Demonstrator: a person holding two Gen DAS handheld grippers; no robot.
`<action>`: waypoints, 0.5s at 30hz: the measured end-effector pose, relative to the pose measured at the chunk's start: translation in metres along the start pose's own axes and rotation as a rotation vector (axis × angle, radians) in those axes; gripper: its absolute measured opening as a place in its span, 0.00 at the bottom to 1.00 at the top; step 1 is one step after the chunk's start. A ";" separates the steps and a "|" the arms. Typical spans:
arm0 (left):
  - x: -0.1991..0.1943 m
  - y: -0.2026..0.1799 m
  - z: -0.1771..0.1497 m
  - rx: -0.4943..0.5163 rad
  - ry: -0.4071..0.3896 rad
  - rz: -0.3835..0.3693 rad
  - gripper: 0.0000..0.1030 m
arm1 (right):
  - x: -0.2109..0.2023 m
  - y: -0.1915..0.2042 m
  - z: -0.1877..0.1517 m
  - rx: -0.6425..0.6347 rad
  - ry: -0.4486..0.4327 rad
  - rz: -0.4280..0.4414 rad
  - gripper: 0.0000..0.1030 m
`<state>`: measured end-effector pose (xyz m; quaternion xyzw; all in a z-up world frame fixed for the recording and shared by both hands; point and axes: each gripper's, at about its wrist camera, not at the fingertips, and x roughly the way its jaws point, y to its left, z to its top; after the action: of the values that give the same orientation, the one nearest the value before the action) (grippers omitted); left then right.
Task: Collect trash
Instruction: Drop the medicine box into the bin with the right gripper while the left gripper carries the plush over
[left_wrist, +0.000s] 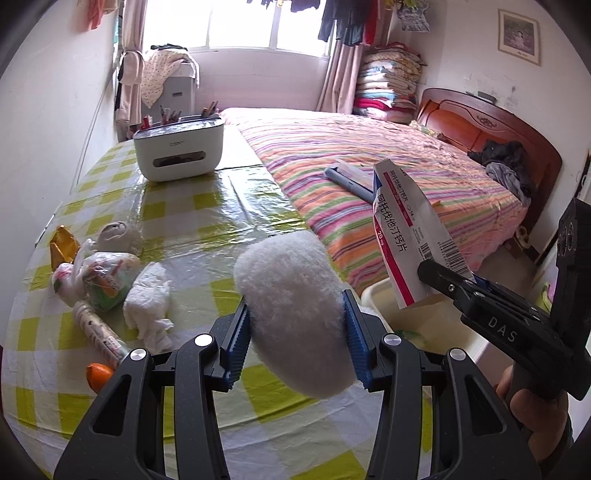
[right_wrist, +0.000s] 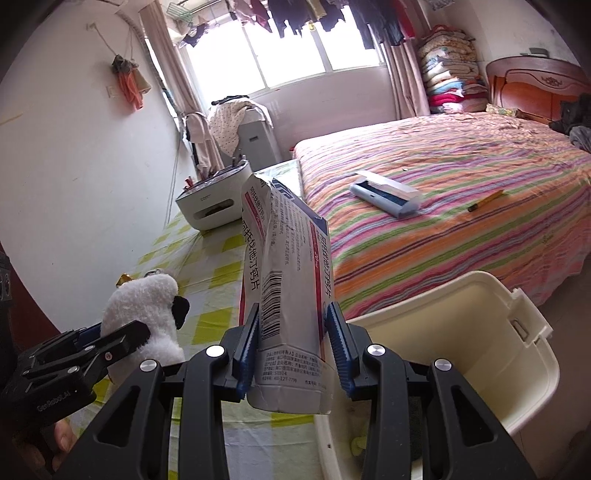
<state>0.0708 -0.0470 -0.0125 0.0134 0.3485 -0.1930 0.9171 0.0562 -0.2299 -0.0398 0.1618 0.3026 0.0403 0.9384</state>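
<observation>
Bench (left_wrist: 192, 206) trash lies clustered at its left edge in the left wrist view, the left tool (left_wrist: 297, 332) clamping a fluffy white sock (left_wrist: 291, 314) near the bed-side edge, while in the right wrist view the right tool (right_wrist: 293, 350) grips a crumpled medicine box (right_wrist: 286, 280) beside the open cream bin (right_wrist: 509, 373).

Right tongs (right_wrist: 293, 341): blue pads pressed on both sides of a creased medicine box (right_wrist: 286, 291), box upright, barcode facing camera. Cream bin (right_wrist: 532, 328) low right, just beside the box. Left tongs (right_wrist: 138, 338) at lower left, clamped on a white fluffy sock (right_wrist: 144, 314) over the yellow-checked counter (right_wrist: 207, 258). Striped bed (right_wrist: 461, 177) behind; blue case (right_wrist: 384, 194) and pencil (right_wrist: 485, 201) on it.
</observation>
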 end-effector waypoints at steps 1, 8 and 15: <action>0.000 -0.002 -0.001 0.003 0.001 -0.007 0.44 | -0.003 -0.004 -0.001 0.008 -0.006 -0.014 0.34; 0.003 -0.017 -0.002 0.029 0.013 -0.037 0.44 | -0.010 -0.026 -0.007 0.070 -0.014 -0.070 0.34; 0.004 -0.034 -0.002 0.045 0.014 -0.064 0.44 | -0.020 -0.041 -0.015 0.110 -0.028 -0.138 0.34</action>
<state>0.0596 -0.0795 -0.0124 0.0242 0.3505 -0.2301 0.9075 0.0300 -0.2678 -0.0536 0.1923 0.3019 -0.0434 0.9327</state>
